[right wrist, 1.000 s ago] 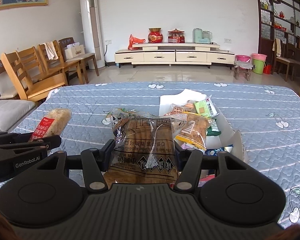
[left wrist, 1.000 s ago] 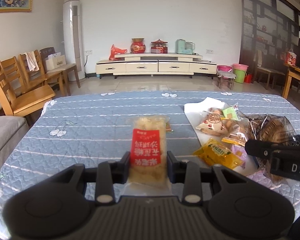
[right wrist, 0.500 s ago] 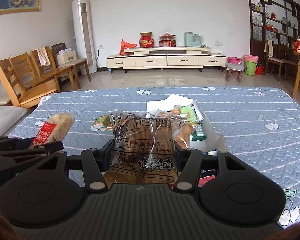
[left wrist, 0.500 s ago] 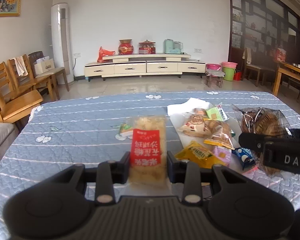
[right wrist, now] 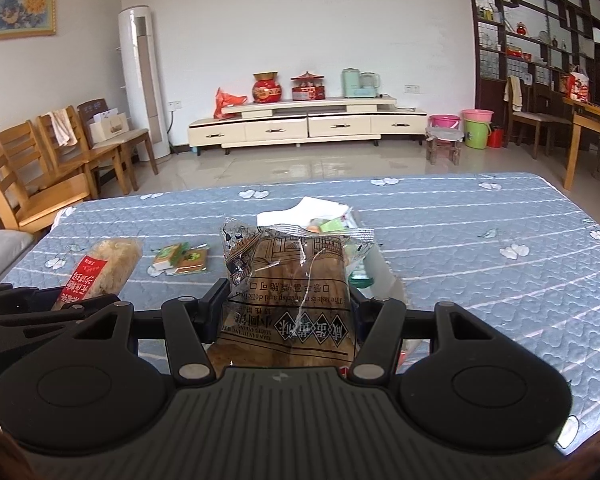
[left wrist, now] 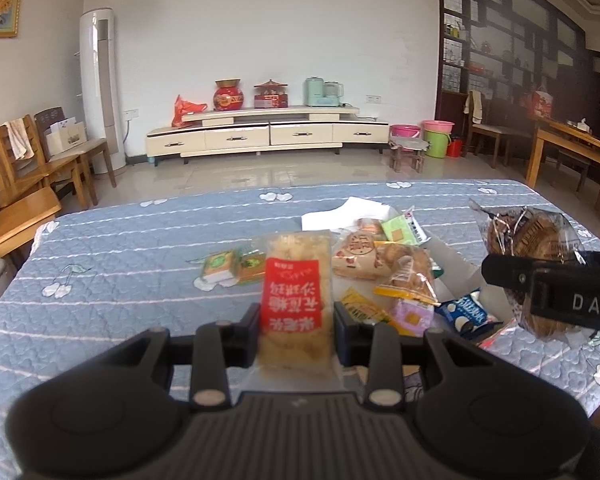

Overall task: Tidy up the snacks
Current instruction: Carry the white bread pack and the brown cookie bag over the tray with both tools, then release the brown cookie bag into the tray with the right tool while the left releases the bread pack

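My left gripper (left wrist: 295, 322) is shut on a clear pack of pale crisp snack with a red label (left wrist: 294, 292), held above the table; the pack also shows in the right wrist view (right wrist: 100, 270). My right gripper (right wrist: 287, 312) is shut on a clear bag of brown biscuits with black print (right wrist: 290, 280), which also shows in the left wrist view (left wrist: 528, 248). A heap of small snack packs (left wrist: 392, 276) lies on a white box (left wrist: 456, 268) on the table, between and below the two grippers.
The table has a blue quilted cloth (left wrist: 140, 240). Two small green and orange packets (left wrist: 232, 266) lie left of the heap, also in the right wrist view (right wrist: 182, 258). Wooden chairs (left wrist: 28, 184) stand at the left, a TV cabinet (left wrist: 268, 134) behind.
Both grippers have drawn back and up with their packs. The table and the snack heap sit lower and farther in both views. The two small packets have come into view.
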The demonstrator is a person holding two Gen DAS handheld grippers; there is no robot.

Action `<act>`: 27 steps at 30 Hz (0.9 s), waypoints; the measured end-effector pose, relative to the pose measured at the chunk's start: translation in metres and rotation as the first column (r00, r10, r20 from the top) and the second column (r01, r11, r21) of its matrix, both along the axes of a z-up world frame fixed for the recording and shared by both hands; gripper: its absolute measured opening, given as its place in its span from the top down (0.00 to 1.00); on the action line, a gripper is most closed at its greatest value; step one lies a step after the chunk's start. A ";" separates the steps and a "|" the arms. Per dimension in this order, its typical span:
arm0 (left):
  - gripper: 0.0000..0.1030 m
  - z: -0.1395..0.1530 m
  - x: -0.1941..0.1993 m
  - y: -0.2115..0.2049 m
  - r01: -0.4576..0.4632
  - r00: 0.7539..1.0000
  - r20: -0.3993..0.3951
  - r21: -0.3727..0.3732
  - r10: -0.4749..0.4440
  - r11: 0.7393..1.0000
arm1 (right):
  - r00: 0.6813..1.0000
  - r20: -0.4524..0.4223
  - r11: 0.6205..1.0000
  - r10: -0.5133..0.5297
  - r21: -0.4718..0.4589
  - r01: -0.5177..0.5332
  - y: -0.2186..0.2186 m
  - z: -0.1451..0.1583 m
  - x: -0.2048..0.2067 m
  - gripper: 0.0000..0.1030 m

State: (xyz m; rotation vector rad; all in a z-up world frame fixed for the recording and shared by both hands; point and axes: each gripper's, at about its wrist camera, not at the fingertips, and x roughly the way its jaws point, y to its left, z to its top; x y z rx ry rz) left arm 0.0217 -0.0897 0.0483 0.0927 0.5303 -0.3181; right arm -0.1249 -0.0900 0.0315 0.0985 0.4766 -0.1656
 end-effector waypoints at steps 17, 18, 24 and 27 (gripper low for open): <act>0.66 0.000 0.014 -0.031 0.058 0.998 0.000 -0.004 -0.058 0.998 | 0.997 -0.002 0.997 -0.081 0.000 0.081 0.008 -0.004 0.008 0.31; 0.66 -0.001 0.015 -0.033 0.063 0.998 -0.001 -0.004 -0.063 0.998 | 0.996 -0.003 0.996 -0.084 -0.002 0.084 0.009 -0.004 0.010 0.31; 0.66 -0.008 0.022 -0.051 0.094 0.995 -0.015 0.004 -0.094 0.996 | 0.996 -0.022 0.997 -0.083 0.000 0.083 0.014 -0.009 0.023 0.31; 0.66 -0.013 0.024 -0.059 0.106 0.994 -0.030 0.006 -0.106 0.994 | 0.996 -0.037 0.997 -0.082 0.004 0.082 0.015 -0.013 0.031 0.31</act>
